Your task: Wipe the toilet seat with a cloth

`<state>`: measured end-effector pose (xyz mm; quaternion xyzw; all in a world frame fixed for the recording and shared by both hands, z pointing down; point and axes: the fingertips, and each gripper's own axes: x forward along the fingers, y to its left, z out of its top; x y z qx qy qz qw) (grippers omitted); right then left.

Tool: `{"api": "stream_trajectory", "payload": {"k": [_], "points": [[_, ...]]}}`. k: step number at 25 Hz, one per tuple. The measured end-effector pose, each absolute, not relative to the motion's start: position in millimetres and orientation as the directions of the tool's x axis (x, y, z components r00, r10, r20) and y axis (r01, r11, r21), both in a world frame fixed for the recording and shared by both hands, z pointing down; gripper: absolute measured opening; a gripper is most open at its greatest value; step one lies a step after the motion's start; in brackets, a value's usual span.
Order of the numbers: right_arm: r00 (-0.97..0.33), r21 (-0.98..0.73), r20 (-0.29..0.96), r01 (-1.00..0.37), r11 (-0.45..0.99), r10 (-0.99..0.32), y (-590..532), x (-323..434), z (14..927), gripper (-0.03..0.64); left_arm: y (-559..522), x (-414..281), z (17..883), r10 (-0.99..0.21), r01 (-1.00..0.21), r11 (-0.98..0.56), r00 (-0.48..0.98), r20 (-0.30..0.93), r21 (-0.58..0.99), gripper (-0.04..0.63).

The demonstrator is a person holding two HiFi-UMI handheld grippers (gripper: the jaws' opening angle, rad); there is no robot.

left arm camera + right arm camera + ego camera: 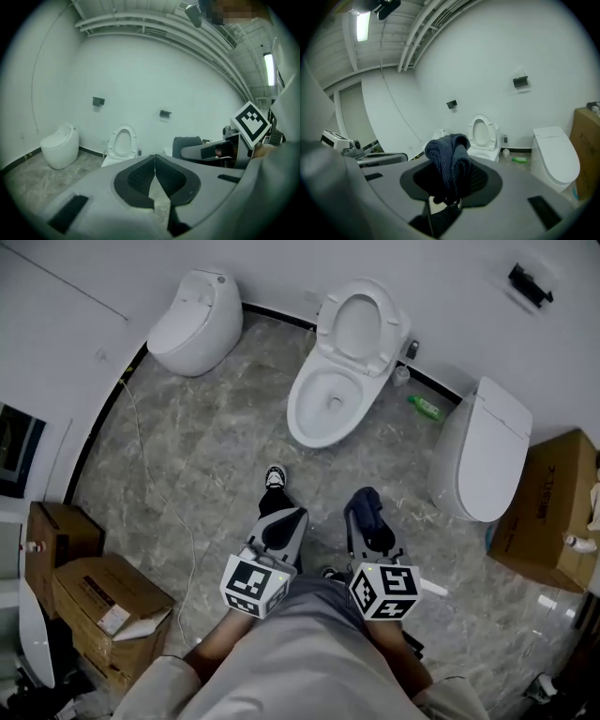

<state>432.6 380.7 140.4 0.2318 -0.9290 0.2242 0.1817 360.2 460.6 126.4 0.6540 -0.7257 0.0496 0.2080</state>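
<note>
The open toilet (pixel 328 404) stands in the middle of the far wall, its seat ring (pixel 358 324) tipped up; it also shows far ahead in both gripper views (pixel 123 143) (pixel 483 133). My right gripper (pixel 366 517) is shut on a bunched dark blue cloth (pixel 450 159) that sticks up from between the jaws (pixel 367 507). The left gripper (pixel 281 526) is shut with nothing in it, its pads (pixel 140 174) meeting along a thin line. Both grippers are held side by side close to the body, well short of the toilet.
A closed white toilet (pixel 195 322) stands at the left and another (pixel 483 451) at the right. A green bottle (pixel 427 409) lies by the wall. Cardboard boxes sit at the left (pixel 103 606) and right (pixel 553 502). A thin white cable (pixel 159 484) runs over the marble floor. A shoe (pixel 274 477) is ahead of the left gripper.
</note>
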Motion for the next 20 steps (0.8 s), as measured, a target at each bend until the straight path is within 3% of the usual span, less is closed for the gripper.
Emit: {"api": "stream_trajectory", "payload": {"k": [8, 15, 20], "points": [[-0.736, -0.331, 0.506, -0.647, 0.687, -0.450, 321, 312, 136, 0.112, 372, 220, 132, -0.889, -0.955, -0.026, 0.157, 0.431, 0.295, 0.009], [-0.707, -0.364, 0.496, -0.697, 0.618, -0.505, 277, 200, 127, 0.109, 315, 108, 132, -0.872, -0.945, -0.089, 0.226, 0.435, 0.314, 0.009], [-0.682, -0.430, 0.515, -0.730, 0.532, -0.519, 245, 163, 137, 0.110, 276, 54, 124, -0.892, -0.959, -0.077, 0.188, 0.412, 0.272, 0.009]]}}
